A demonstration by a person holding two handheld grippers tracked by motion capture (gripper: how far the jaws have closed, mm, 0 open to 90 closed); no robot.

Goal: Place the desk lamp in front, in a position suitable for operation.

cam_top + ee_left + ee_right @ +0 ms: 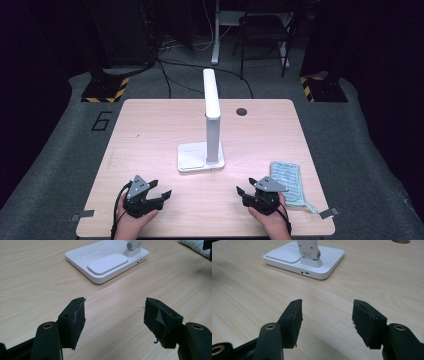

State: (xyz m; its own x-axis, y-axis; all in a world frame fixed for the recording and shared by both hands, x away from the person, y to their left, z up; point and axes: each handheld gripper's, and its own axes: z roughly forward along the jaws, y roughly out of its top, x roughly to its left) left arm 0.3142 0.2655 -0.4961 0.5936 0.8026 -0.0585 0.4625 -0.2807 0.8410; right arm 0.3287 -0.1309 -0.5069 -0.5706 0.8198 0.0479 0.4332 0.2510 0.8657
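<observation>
A white desk lamp [209, 131] stands on its flat base in the middle of the wooden table [150, 125], its arm upright. The base [107, 261] lies ahead of my left gripper [114, 315], whose jaws stand apart over bare wood with nothing between them. In the high view the left gripper [161, 190] sits near the front left edge, held by a hand. My right gripper [245, 189] is at the front right, also open and empty, and its own view has the lamp base [304, 261] ahead of the gripper [327, 313]. A folded pale blue cloth [287, 182] lies just right of the right gripper.
A round cable hole [241, 111] is in the table's far side. Beyond the table are a chair [262, 35], cables on the floor and black stands with yellow-black striped feet [105, 90]. Bare wood lies between both grippers and the lamp.
</observation>
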